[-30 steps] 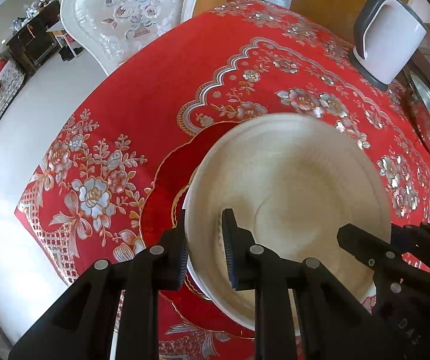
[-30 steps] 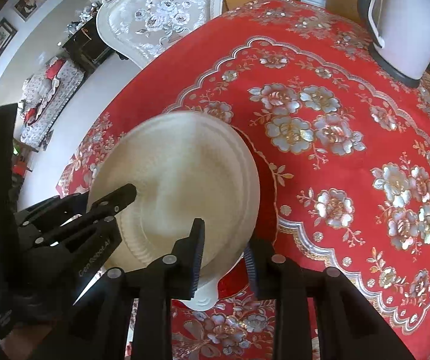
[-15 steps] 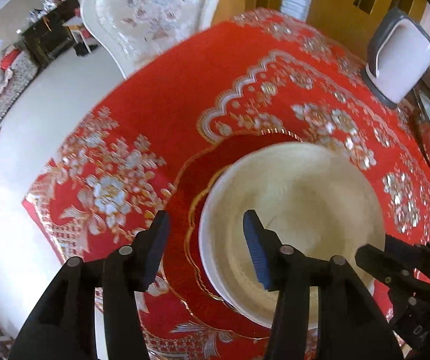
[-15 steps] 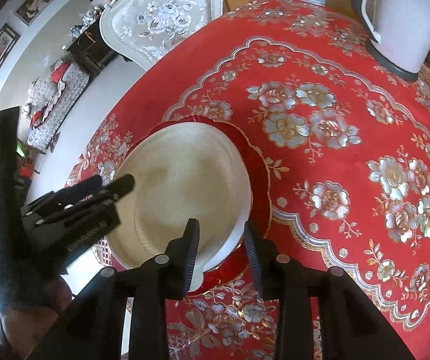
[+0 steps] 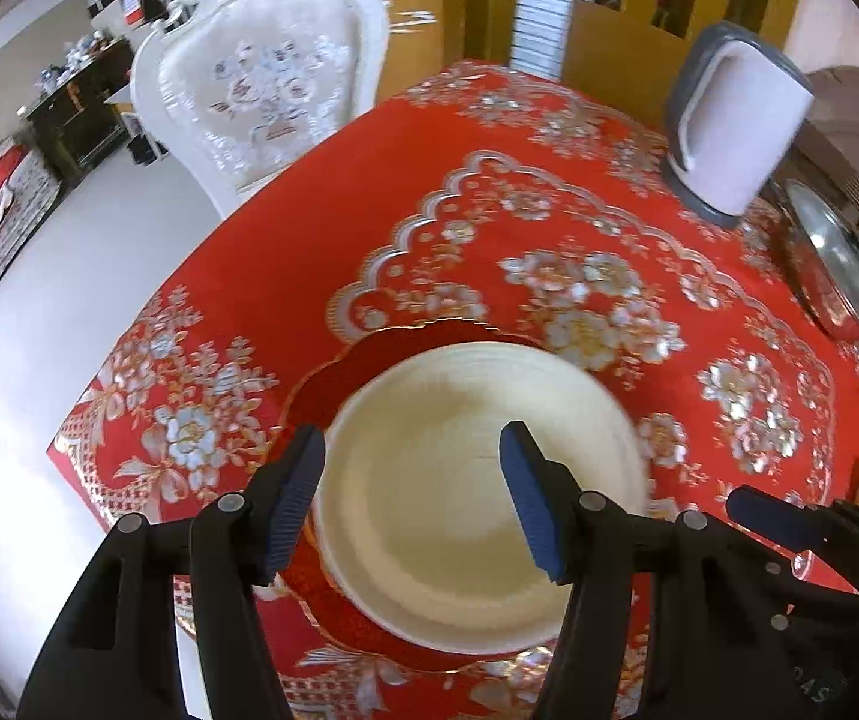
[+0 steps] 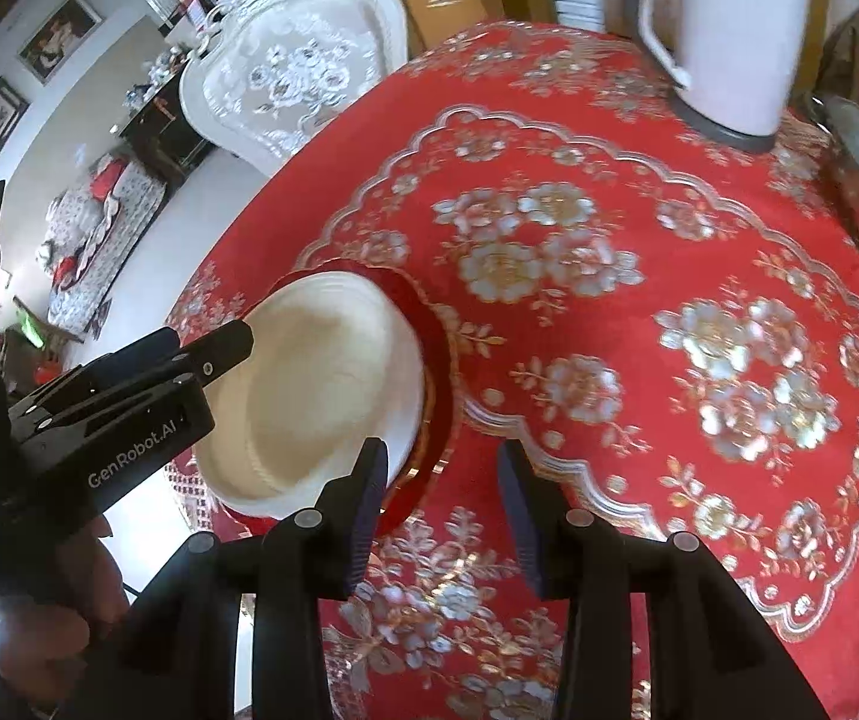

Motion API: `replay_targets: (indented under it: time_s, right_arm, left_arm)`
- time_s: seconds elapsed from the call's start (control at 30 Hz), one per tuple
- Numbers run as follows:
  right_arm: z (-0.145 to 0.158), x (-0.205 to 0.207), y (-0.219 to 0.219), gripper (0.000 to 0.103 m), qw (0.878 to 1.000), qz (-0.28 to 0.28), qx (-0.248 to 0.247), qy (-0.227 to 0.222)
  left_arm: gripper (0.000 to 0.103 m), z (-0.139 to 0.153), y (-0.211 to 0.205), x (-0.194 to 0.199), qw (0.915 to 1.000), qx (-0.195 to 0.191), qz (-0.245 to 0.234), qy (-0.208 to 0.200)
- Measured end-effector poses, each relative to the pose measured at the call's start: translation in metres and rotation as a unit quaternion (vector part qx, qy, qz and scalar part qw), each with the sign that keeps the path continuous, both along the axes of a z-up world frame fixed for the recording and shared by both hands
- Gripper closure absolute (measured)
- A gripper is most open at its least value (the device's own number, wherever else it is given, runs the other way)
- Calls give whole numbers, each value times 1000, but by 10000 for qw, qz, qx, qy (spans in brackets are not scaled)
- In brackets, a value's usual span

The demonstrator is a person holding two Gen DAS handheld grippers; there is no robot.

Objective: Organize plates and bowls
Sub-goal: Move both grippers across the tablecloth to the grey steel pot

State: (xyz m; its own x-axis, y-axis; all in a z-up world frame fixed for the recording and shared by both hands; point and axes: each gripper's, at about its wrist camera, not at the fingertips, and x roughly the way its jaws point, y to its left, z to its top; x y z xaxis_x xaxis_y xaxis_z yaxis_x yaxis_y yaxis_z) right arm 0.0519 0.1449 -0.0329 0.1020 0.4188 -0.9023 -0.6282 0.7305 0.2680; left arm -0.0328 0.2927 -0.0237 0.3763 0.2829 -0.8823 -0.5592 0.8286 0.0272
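A cream plate (image 5: 459, 480) lies stacked on a red scalloped plate with a gold rim (image 5: 333, 378) near the table's front left corner. My left gripper (image 5: 414, 501) hovers open above the cream plate, holding nothing. In the right wrist view the cream plate (image 6: 321, 384) rests on the red plate (image 6: 438, 360). My right gripper (image 6: 441, 504) is open just right of both plates, over the cloth, with nothing between its fingers. The left gripper's body (image 6: 117, 408) shows at the left there.
A red floral tablecloth (image 5: 579, 276) covers the table. A white and grey kettle (image 5: 729, 132) stands at the back right, next to a steel lid (image 5: 831, 264) at the right edge. A white upholstered chair (image 5: 261, 102) stands behind the table's left side.
Both grippers let go of the cream plate, which now rests on the red plate. Both opened wide and drew back and up from the stack.
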Motion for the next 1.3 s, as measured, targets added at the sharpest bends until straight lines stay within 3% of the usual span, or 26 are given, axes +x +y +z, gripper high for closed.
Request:
replay_targets:
  time_s: [0.17, 0.3, 0.53, 0.97, 1.3]
  right_arm:
    - [2, 9, -29, 60, 9996, -296, -12, 1]
    - [3, 15, -59, 60, 9985, -541, -22, -10]
    - [5, 24, -118, 57, 9943, -1065, -30, -1]
    - [3, 30, -226, 56, 9805, -1963, -72, 44]
    - [-4, 30, -312, 56, 9629, -2695, -90, 144]
  left_arm:
    - [43, 5, -27, 14, 9995, 34, -314, -22]
    - [33, 9, -52, 27, 9983, 53, -579, -58]
    - [33, 15, -105, 52, 9931, 84, -1167, -49]
    - [33, 22, -215, 89, 9754, 114, -2202, -72]
    - [33, 19, -290, 107, 9595, 104, -2816, -34]
